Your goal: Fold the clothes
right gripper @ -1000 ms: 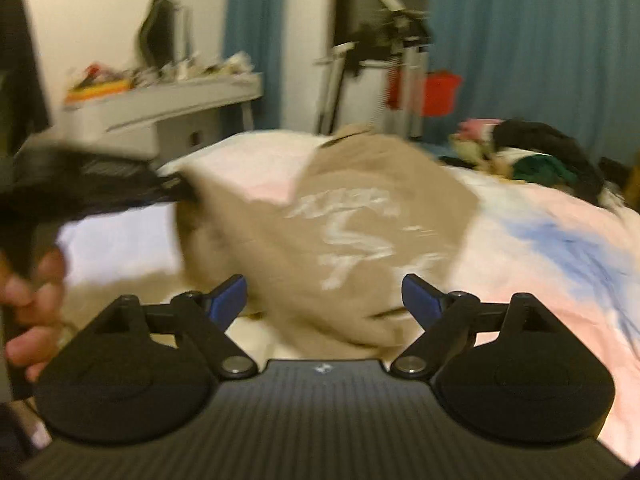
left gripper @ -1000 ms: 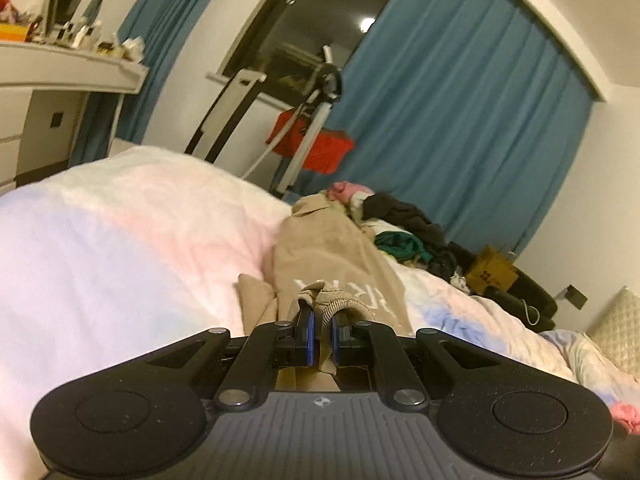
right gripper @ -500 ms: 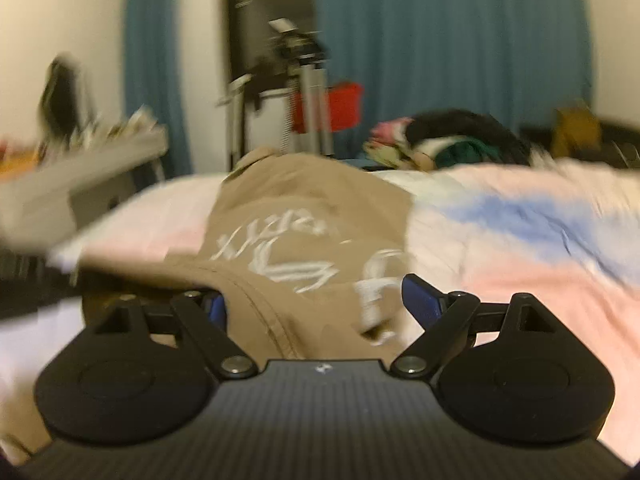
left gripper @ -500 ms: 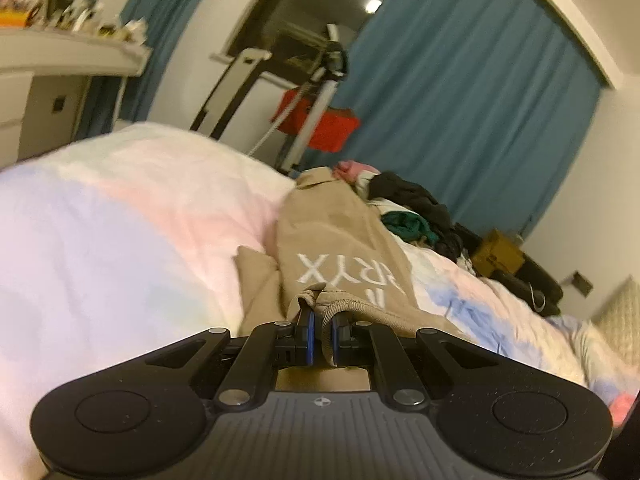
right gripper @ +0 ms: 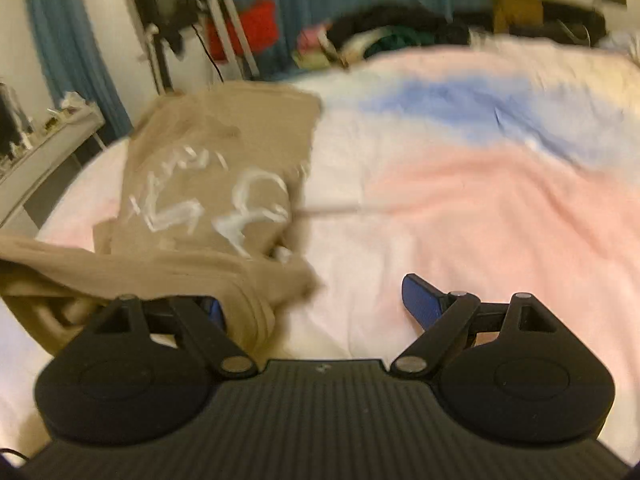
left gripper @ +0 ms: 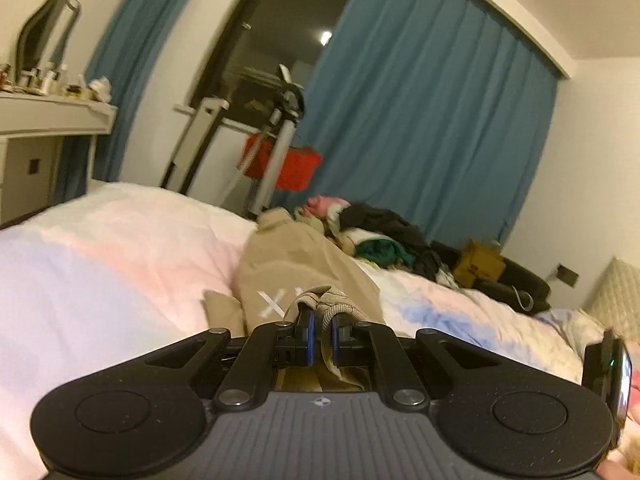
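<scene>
A tan garment with white lettering (left gripper: 296, 276) lies lengthwise on the bed. My left gripper (left gripper: 323, 334) is shut on its ribbed hem, which bunches up between the blue pads. In the right wrist view the same tan garment (right gripper: 216, 168) lies at the left, blurred, with a fold of it draped across the left finger. My right gripper (right gripper: 316, 308) is open above the quilt, its right fingertip (right gripper: 420, 300) bare; nothing sits between the two fingers.
A pink, white and blue quilt (right gripper: 460, 200) covers the bed. A heap of other clothes (left gripper: 376, 236) sits at the far end. Beyond are a red-bagged stand (left gripper: 280, 160), blue curtains (left gripper: 420, 120) and a white shelf (left gripper: 52, 120) at left.
The left gripper keeps its hold on the hem, and the hem now hides more of the lettering. The right gripper has swung right, so the garment now lies to its left.
</scene>
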A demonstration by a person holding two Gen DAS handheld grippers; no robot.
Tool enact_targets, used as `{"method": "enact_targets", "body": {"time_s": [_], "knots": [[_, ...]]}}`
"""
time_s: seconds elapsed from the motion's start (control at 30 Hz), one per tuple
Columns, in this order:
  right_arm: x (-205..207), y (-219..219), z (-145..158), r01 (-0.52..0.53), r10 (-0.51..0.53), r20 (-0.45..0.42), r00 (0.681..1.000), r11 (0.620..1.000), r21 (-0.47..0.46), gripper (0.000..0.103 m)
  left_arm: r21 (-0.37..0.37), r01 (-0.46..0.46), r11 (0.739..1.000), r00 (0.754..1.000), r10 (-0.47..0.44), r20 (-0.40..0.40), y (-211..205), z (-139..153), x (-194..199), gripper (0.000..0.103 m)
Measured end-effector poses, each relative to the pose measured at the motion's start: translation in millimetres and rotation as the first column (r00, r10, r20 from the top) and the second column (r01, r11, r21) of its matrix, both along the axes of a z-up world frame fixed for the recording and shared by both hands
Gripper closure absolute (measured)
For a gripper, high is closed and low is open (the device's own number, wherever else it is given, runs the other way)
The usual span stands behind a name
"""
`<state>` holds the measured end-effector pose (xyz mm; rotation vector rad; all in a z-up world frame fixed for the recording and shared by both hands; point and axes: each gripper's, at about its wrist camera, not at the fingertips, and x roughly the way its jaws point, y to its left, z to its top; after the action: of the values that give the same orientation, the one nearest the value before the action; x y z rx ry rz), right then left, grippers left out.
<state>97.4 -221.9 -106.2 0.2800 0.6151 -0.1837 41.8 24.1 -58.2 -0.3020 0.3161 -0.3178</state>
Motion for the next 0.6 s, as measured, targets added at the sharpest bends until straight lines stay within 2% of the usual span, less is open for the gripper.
{"method": "enact_targets", "body": {"time_s": [0.1, 0.17, 0.23, 0.27, 0.33, 0.37, 0.43, 0.5, 0.53, 0.6], "knots": [[-1, -3, 1, 0.007, -0.007, 0.000, 1.000, 1.000, -0.010, 0.017, 0.008, -0.009, 1.000, 1.000, 0.009, -0.004, 2, 2, -3, 0.095], [-14, 0, 19, 0.051, -0.037, 0.139, 0.990, 0.994, -0.101, 0.017, 0.005, -0.015, 1.000, 1.000, 0.015, 0.000, 3, 5, -6, 0.095], [-26, 10, 33, 0.074, -0.017, 0.261, 0.965, 0.976, -0.207, 0.017, 0.000, -0.026, 1.000, 1.000, 0.026, 0.016, 5, 7, -9, 0.095], [-28, 14, 35, 0.072, -0.003, 0.283, 0.959, 0.970, -0.233, 0.017, -0.011, -0.033, 0.999, 0.999, 0.033, 0.028, 7, 9, -11, 0.095], [-21, 14, 26, 0.032, 0.020, 0.230, 0.973, 0.975, -0.219, 0.017, -0.036, -0.045, 0.998, 0.998, 0.047, 0.034, 13, 11, -14, 0.095], [-13, 9, 16, 0.000, 0.025, 0.149, 0.989, 0.986, -0.167, 0.017, -0.039, -0.051, 0.998, 0.998, 0.052, 0.020, 15, 11, -13, 0.095], [4, -1, -5, -0.042, 0.042, -0.010, 0.999, 0.997, -0.057, 0.017, -0.046, -0.064, 0.997, 0.998, 0.064, -0.009, 20, 9, -12, 0.095], [11, -16, -22, -0.003, 0.006, -0.106, 0.994, 1.000, 0.031, 0.017, -0.052, -0.076, 0.996, 0.996, 0.075, -0.038, 24, 8, -10, 0.095], [12, -20, -22, 0.010, -0.005, -0.103, 0.995, 0.999, 0.052, 0.017, -0.048, -0.080, 0.996, 0.995, 0.078, -0.054, 25, 7, -10, 0.095], [6, -21, -6, 0.057, -0.056, -0.018, 0.998, 0.998, 0.011, 0.017, -0.009, -0.085, 0.996, 0.993, 0.084, -0.081, 24, 5, -8, 0.095]]}}
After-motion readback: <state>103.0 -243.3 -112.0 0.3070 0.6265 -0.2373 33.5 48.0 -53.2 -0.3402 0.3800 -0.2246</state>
